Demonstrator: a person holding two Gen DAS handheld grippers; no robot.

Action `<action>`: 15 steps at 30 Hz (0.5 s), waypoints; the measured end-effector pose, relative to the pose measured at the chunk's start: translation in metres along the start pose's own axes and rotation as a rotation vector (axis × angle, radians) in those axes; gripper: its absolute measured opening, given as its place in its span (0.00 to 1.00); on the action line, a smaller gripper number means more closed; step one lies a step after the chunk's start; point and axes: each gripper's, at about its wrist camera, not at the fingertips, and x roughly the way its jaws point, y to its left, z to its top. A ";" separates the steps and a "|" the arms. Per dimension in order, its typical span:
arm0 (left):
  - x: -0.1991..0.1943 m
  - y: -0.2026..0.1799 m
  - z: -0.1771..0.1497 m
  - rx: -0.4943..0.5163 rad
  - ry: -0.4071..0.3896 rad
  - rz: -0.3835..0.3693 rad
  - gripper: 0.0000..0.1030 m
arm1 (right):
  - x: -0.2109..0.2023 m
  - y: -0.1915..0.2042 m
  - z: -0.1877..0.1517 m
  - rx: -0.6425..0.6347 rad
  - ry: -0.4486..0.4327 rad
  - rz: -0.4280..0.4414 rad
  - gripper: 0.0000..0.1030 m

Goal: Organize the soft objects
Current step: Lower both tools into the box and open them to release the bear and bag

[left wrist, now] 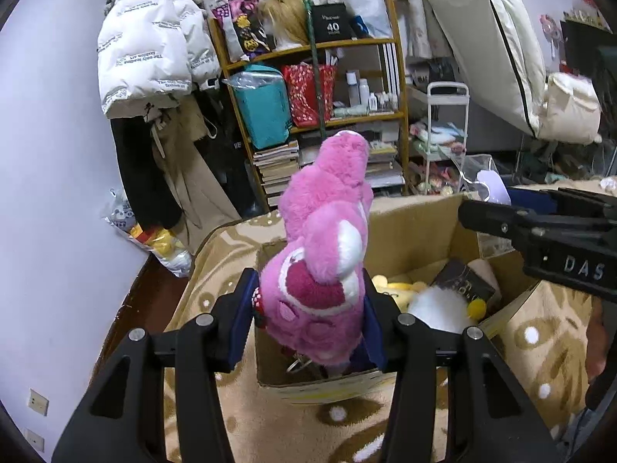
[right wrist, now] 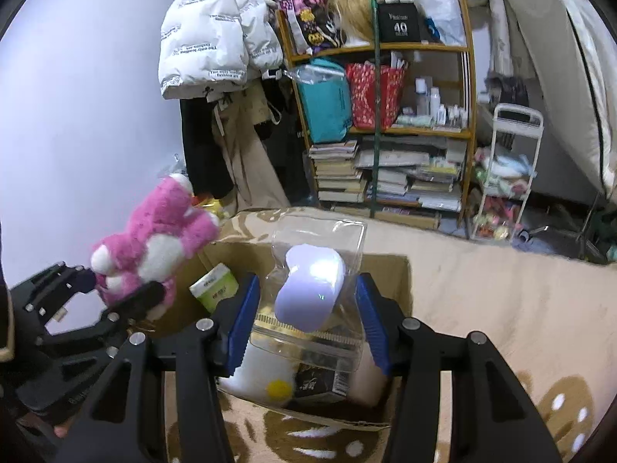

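"DAS" on right tongs point(left wrist: 468, 212)

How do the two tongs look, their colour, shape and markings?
Both tongs, the left and the right, have black plastic frames with cut-out openings and round silver pivot pins. Each finger carries a blue ribbed pad. Seen from the left view, the right one shows raised letters "DAS" on its side.

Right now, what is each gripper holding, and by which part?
Left gripper clamps the pink plush bear by its head. Right gripper grips a clear plastic pouch by its sides, a lilac item inside.
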 end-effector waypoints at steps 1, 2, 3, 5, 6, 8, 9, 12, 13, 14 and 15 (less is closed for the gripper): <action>0.003 -0.001 -0.001 0.001 0.006 -0.002 0.48 | 0.002 -0.003 -0.001 0.017 0.000 0.006 0.53; 0.006 -0.002 -0.003 -0.001 0.013 -0.005 0.48 | 0.004 -0.004 -0.002 0.023 0.003 0.010 0.53; 0.008 -0.002 -0.004 -0.004 0.020 -0.006 0.50 | 0.006 -0.005 -0.003 0.025 0.008 0.011 0.53; 0.011 -0.002 -0.006 -0.011 0.030 -0.008 0.51 | 0.008 -0.005 -0.004 0.024 0.013 0.012 0.53; 0.013 -0.002 -0.007 -0.015 0.035 -0.008 0.52 | 0.009 -0.005 -0.005 0.024 0.016 0.013 0.53; 0.013 -0.001 -0.009 -0.022 0.034 -0.004 0.54 | 0.011 -0.005 -0.006 0.023 0.024 0.020 0.54; 0.013 0.000 -0.010 -0.029 0.031 0.003 0.55 | 0.012 -0.004 -0.006 0.022 0.026 0.022 0.54; 0.010 0.003 -0.012 -0.033 0.029 0.001 0.62 | 0.013 -0.001 -0.007 0.014 0.031 0.027 0.63; 0.008 0.003 -0.012 -0.033 0.027 0.008 0.63 | 0.013 0.000 -0.007 0.012 0.029 0.023 0.64; 0.006 0.004 -0.012 -0.036 0.025 0.016 0.65 | 0.012 0.001 -0.008 0.010 0.028 0.020 0.65; 0.004 0.005 -0.013 -0.040 0.025 0.017 0.65 | 0.010 0.001 -0.008 0.010 0.027 0.021 0.65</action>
